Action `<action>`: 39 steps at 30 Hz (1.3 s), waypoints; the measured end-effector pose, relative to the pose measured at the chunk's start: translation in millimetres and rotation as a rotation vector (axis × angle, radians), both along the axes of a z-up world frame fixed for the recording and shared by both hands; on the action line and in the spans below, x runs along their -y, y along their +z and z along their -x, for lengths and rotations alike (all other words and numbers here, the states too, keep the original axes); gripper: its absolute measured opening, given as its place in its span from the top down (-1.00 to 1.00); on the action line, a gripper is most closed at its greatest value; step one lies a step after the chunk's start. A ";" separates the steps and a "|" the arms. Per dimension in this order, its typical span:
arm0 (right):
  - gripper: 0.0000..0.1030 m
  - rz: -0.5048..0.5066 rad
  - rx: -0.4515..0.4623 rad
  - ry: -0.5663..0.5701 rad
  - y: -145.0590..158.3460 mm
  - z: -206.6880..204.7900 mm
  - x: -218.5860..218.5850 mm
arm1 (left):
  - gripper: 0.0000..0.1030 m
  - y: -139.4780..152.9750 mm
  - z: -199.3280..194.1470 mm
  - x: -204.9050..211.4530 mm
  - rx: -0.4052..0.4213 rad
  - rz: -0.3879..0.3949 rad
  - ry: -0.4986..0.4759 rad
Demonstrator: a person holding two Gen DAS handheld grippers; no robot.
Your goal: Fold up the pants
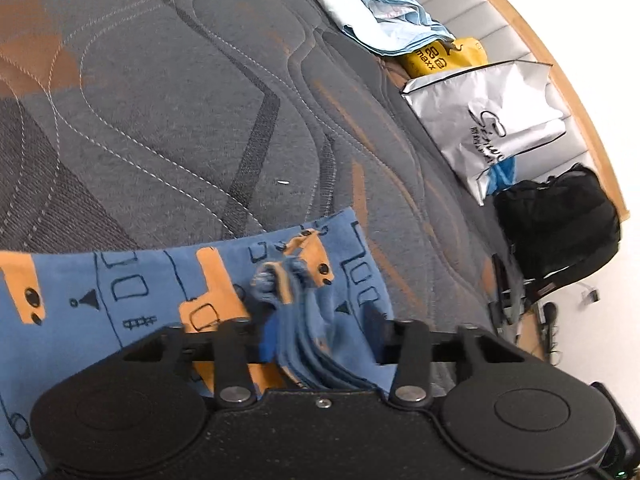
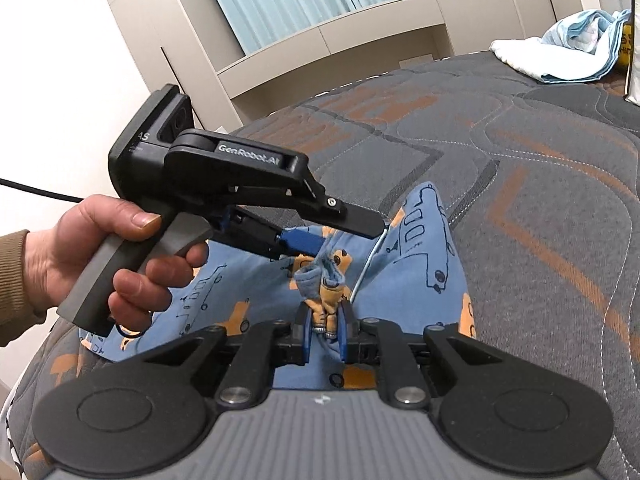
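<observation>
Blue pants (image 1: 120, 280) printed with orange vehicles lie spread on a grey and orange quilted mattress (image 1: 160, 100). In the left wrist view my left gripper (image 1: 320, 328) has a raised bunch of the blue fabric filling the gap between its blurred jaws, and both pads touch the cloth. The right wrist view shows the same left gripper (image 2: 340, 236) from the side, held in a person's hand (image 2: 80, 248), with its tips at the gathered fabric. My right gripper (image 2: 324, 332) is shut on a narrow pinch of the pants (image 2: 420, 264), and a crumpled knot of cloth stands just beyond its blue pads.
A silver bag (image 1: 492, 120), a yellow pouch (image 1: 444, 56) and a black backpack (image 1: 560, 220) stand along the padded headboard. A pale blue cloth (image 2: 560, 44) lies heaped on the far corner of the mattress. Beige cabinets and a curtained window rise beyond the bed.
</observation>
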State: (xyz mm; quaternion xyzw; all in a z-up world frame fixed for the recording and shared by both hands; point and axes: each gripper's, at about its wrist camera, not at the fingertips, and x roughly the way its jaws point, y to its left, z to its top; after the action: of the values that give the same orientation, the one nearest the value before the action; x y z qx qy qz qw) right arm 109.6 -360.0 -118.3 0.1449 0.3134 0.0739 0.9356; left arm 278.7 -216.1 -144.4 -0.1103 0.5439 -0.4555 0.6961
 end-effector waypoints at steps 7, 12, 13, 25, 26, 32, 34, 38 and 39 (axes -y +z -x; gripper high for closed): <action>0.71 0.016 -0.003 0.011 0.8 -4.8 -4.7 | 0.77 1.2 0.9 -9.0 0.051 -0.020 0.020; 0.71 0.039 0.014 0.029 5.3 -7.6 -10.1 | 0.78 13.3 2.6 -20.4 0.092 0.005 0.031; 0.72 0.045 0.019 0.036 6.8 -8.3 -12.5 | 0.78 15.9 2.5 -23.4 0.098 0.009 0.034; 0.67 0.057 -0.029 0.100 -8.0 -27.2 -39.6 | 0.77 17.7 5.5 -39.7 0.198 -0.138 0.044; 0.66 0.056 -0.037 0.099 -10.8 -28.0 -40.3 | 0.77 17.3 6.1 -39.2 0.205 -0.142 0.042; 0.51 0.030 -0.061 0.098 -17.2 -27.9 -35.8 | 0.76 14.8 6.1 -39.7 0.211 -0.146 0.043; 0.46 0.030 -0.045 0.099 -13.4 -24.4 -34.8 | 0.76 13.5 5.9 -41.0 0.210 -0.144 0.042; 0.43 0.032 -0.031 0.102 -9.1 -21.0 -33.2 | 0.75 12.5 5.8 -40.3 0.205 -0.139 0.049; 0.43 0.037 -0.033 0.104 -9.2 -22.2 -34.1 | 0.75 12.1 5.6 -40.9 0.201 -0.137 0.053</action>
State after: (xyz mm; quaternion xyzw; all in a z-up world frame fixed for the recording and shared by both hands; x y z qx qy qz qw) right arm 131.8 -325.9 -127.5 0.1121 0.3370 0.1140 0.9278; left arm 273.1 -175.2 -132.4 -0.0307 0.4980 -0.4076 0.7648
